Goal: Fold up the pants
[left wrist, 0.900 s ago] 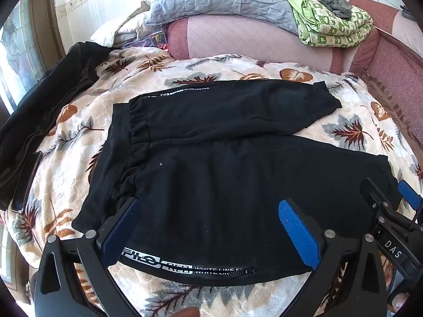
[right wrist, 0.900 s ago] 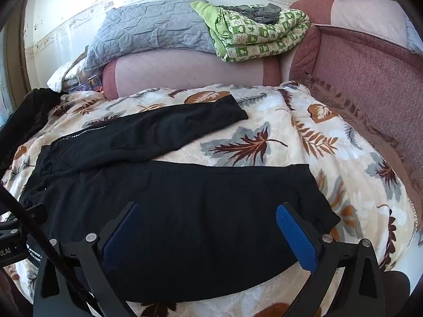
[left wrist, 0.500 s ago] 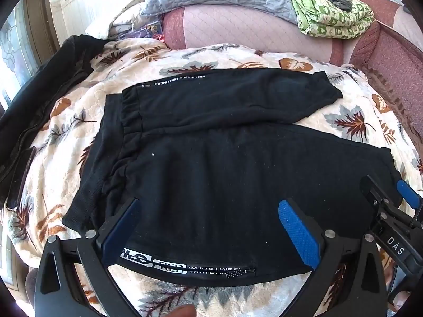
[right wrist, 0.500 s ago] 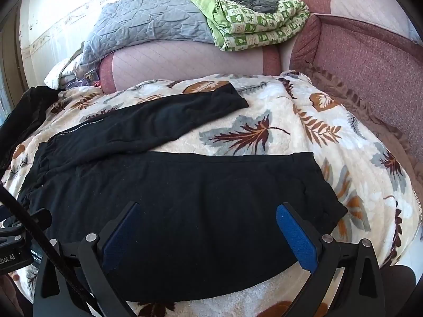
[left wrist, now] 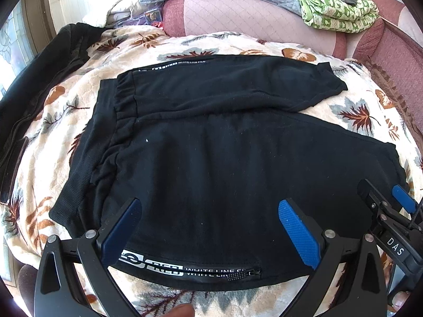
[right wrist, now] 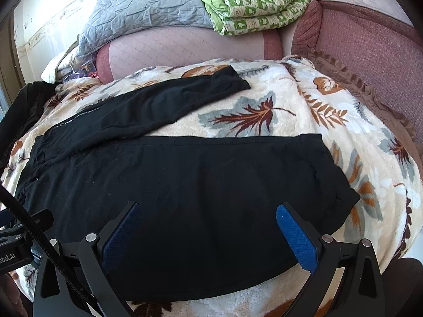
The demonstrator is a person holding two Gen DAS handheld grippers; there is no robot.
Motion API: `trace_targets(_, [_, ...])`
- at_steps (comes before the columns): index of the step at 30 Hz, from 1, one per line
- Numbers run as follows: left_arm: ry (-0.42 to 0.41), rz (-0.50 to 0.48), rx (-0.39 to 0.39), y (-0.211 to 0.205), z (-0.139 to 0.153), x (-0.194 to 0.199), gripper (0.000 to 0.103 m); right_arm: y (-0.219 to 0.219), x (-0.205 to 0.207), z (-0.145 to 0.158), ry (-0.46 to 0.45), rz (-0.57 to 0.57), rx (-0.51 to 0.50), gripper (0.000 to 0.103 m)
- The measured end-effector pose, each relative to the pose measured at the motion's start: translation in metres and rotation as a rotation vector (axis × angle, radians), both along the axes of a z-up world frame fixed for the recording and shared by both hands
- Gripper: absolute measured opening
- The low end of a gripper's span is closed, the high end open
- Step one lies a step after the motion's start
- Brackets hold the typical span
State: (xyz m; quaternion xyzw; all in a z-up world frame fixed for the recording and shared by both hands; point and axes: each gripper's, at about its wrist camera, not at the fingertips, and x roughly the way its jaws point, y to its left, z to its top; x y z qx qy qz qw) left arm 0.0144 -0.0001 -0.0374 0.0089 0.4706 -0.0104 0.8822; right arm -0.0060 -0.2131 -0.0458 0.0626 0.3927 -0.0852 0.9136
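On the leaf-print blanket (left wrist: 66, 121) the black pants (left wrist: 238, 163) are laid flat, long way running left to right. Just above the near edge, the left gripper (left wrist: 210, 227) is held by the waistband end and the right gripper (right wrist: 208, 227) by the leg end. Both sets of fingers are spread wide, and nothing is held.

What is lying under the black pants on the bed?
The black pants lie spread flat on a leaf-print blanket, which shows all around them. Whatever sits beneath the blanket, and the blanket's pattern directly under the pants, is covered.
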Motion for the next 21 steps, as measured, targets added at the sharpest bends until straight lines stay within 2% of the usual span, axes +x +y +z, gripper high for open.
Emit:
trace_targets(9, [0.044, 0.002, 0.012, 0.000, -0.020, 0.004, 0.103, -0.004, 0.004, -0.019, 0.049, -0.008, 0.027, 0.103])
trace_targets(21, [0.024, 0.014, 0.015, -0.001, -0.027, 0.005, 0.103, -0.001, 0.006, -0.025, 0.050, -0.011, -0.002, 0.103])
